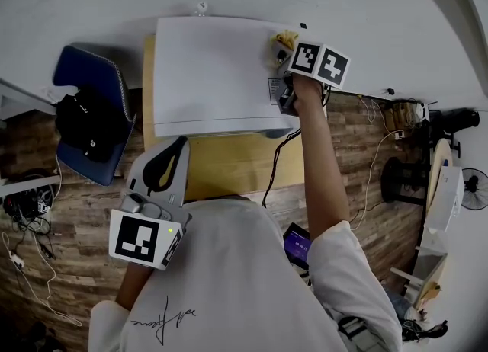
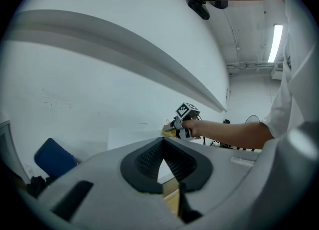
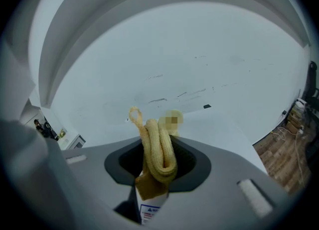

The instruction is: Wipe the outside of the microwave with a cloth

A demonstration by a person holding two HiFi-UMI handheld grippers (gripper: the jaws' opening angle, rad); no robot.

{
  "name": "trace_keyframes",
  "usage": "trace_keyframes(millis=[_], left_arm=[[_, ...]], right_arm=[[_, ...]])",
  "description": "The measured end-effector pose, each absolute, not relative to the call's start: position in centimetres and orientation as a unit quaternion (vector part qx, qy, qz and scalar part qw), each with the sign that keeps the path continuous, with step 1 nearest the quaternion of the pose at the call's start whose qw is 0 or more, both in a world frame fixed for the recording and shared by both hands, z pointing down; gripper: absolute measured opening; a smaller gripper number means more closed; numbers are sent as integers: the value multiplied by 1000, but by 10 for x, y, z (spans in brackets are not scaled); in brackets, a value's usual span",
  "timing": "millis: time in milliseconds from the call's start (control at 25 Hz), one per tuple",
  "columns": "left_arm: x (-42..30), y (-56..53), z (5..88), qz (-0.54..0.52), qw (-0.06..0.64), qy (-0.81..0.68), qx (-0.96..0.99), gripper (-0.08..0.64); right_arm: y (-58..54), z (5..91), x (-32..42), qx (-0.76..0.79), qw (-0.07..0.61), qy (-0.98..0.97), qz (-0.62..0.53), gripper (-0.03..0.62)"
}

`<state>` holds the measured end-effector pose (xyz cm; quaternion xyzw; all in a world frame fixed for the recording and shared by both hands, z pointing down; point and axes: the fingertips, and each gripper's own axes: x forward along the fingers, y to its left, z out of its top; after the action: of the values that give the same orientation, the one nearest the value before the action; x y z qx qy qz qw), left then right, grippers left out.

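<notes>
The white microwave [image 1: 217,76] stands on a wooden table against the wall, seen from above. My right gripper [image 1: 284,47] is at its back right corner, shut on a bunched yellow cloth [image 1: 285,38] that rests on the top edge. In the right gripper view the cloth [image 3: 158,149] fills the jaws, with the microwave's side label [image 3: 149,213] just below. My left gripper [image 1: 175,146] hangs off the microwave's front left, near the table's edge. Its jaws are shut and hold nothing, as the left gripper view [image 2: 162,147] shows. That view also shows the microwave [image 2: 129,137] ahead.
A blue chair [image 1: 91,114] stands left of the microwave. The wooden table [image 1: 229,164] shows in front of it. Cables [image 1: 30,221] lie on the floor at the left. A stand and a fan [image 1: 473,190] are at the right. The wall is right behind.
</notes>
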<state>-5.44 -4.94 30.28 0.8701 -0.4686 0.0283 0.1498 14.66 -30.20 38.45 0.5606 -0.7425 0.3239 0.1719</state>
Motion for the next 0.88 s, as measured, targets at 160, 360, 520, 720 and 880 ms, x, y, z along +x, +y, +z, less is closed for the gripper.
trace_keyframes(millis=[160, 360, 520, 720, 880], left_arm=[[-59, -47, 304, 29, 152, -471, 868, -8], [-63, -45, 305, 26, 153, -475, 866, -8], [-66, -41, 305, 26, 154, -478, 864, -8], [-73, -38, 305, 24, 154, -485, 860, -8], [-76, -37, 305, 22, 156, -488, 858, -8]], right_arm=[[-301, 385, 131, 555, 176, -748, 320, 118], [-299, 386, 115, 548, 179, -755, 313, 118], [-295, 385, 98, 533, 181, -764, 315, 118], [-292, 386, 71, 516, 186, -775, 313, 118], [-291, 386, 55, 505, 185, -782, 316, 117]])
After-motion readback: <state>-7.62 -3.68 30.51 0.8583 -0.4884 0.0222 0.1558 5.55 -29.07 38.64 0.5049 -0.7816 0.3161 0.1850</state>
